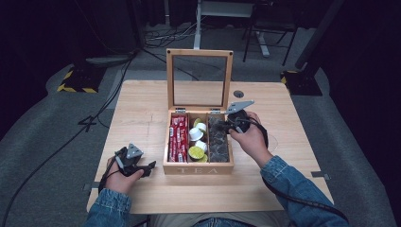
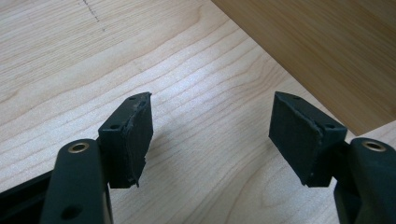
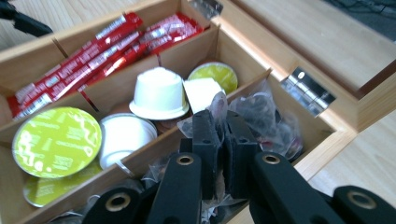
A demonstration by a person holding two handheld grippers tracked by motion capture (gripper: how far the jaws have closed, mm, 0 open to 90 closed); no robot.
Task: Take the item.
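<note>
An open wooden tea box (image 1: 198, 169) stands mid-table with its glass lid (image 1: 170, 80) upright. Its left compartment holds red sachets (image 1: 178, 137) (image 3: 93, 56), the middle one green-lidded and white capsules (image 1: 196, 152) (image 3: 156, 93), the right one clear packets of dark tea (image 1: 218, 142) (image 3: 266, 112). My right gripper (image 1: 226, 126) (image 3: 223, 116) reaches into the right compartment, shut on the crinkled edge of a clear packet (image 3: 217, 103). My left gripper (image 1: 150, 168) (image 2: 212, 126) rests open on the table by the box's front left corner, nothing between its jaws. The box's side wall (image 2: 327, 46) lies just beyond it.
The light wooden table (image 1: 142, 109) has bare room left of the box and a cable hole (image 1: 238, 93) behind it at the right. Beyond the far edge are grey floor, cables and a stand with yellow-black stripes (image 1: 75, 85).
</note>
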